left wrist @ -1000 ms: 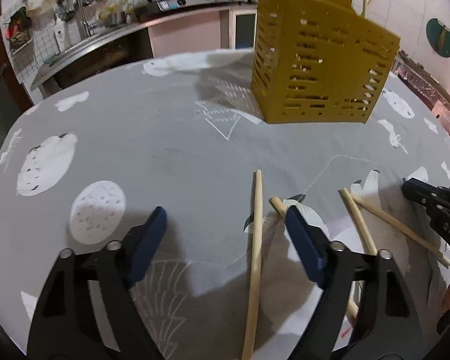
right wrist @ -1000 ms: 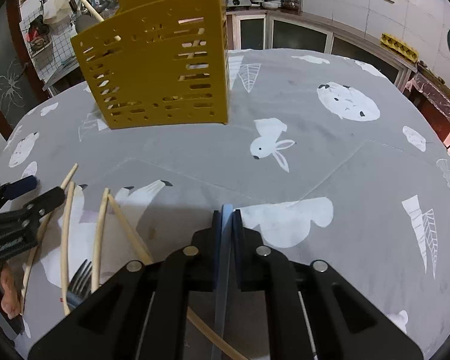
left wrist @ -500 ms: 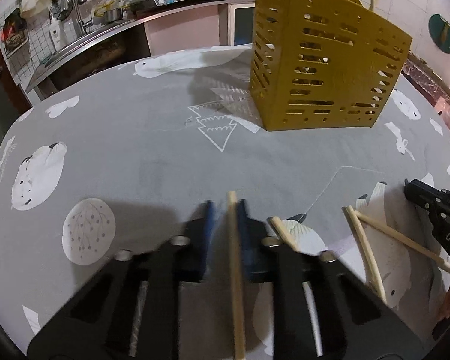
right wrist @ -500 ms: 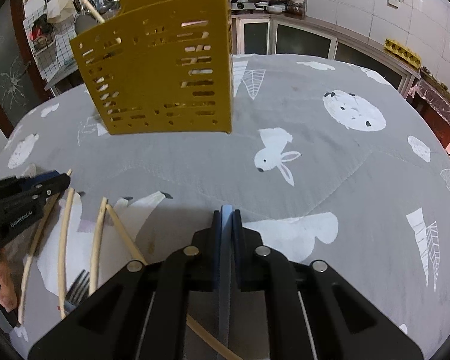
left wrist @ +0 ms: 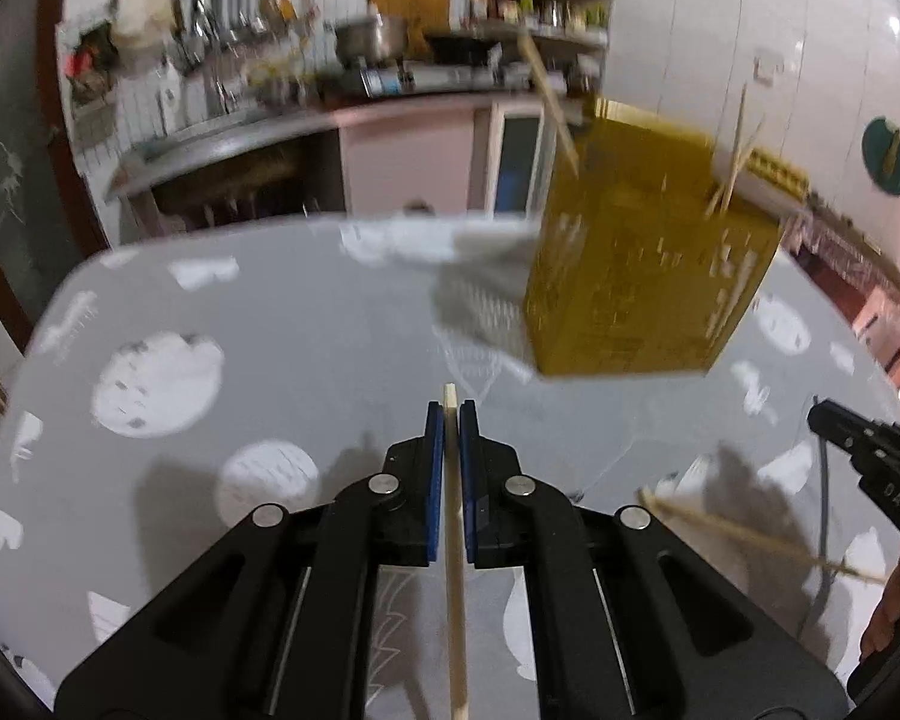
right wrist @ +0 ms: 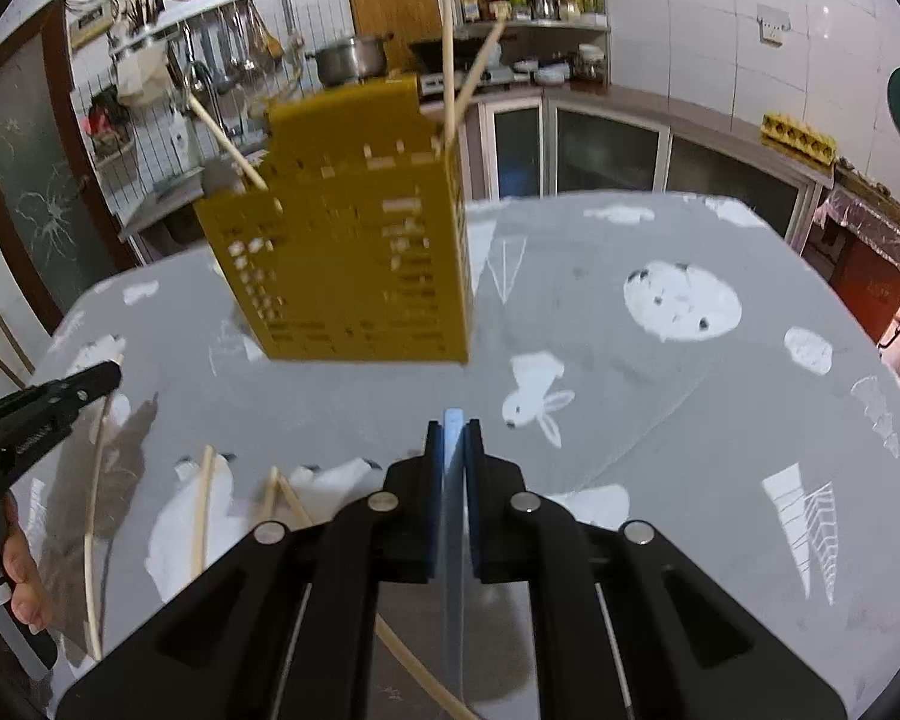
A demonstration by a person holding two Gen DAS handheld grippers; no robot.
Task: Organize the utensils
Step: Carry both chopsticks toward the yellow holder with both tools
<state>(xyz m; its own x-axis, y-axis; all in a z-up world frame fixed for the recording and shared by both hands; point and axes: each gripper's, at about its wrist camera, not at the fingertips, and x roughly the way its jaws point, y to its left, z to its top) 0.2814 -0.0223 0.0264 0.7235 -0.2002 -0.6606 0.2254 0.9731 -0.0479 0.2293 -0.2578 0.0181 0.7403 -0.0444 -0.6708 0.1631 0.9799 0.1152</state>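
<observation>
Over grey printed tablecloth (right wrist: pixel 660 420): left gripper (left wrist: pixel 450 414) pinches wooden chopstick (left wrist: pixel 453 570); right gripper (right wrist: pixel 453 426) clamps thin blue handle (right wrist: pixel 452 516), probably utensil, view poor. Yellow slotted holder (right wrist: pixel 354 252) stands ahead, chopsticks inside. Loose chopsticks (right wrist: pixel 201 516) on cloth between grippers.

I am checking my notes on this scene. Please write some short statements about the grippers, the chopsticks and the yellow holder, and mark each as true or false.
1. The left gripper is shut on a wooden chopstick. True.
2. The right gripper is open and empty. False: it is shut on a thin blue utensil handle.
3. The yellow holder already has chopsticks standing in it. True.
4. No chopsticks remain on the tablecloth. False: several loose chopsticks lie there.
</observation>
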